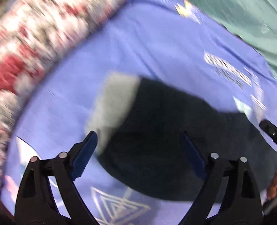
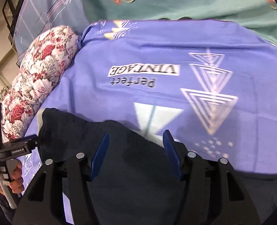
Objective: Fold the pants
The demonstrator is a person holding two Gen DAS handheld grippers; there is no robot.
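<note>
The pants (image 1: 166,140) are dark, nearly black, bunched into a rumpled heap with a pale grey panel (image 1: 114,105) showing at one end in the blurred left wrist view. They lie on a lilac bedsheet (image 2: 138,52) printed with triangles and the words "Perfect VINTAGE", beside a floral bolster (image 2: 39,75), with a green sheet (image 2: 185,1) further off.

The left tool (image 1: 140,150) hangs over the heap with its blue pads spread wide and nothing between them; the cloth lies below and ahead of it. The right tool (image 2: 136,150) stands partly open above the dark fabric, which fills the space under its fingers; no cloth is pinched. At the right wrist view's left edge a hand (image 2: 9,176) holds the other tool's handle.
</note>
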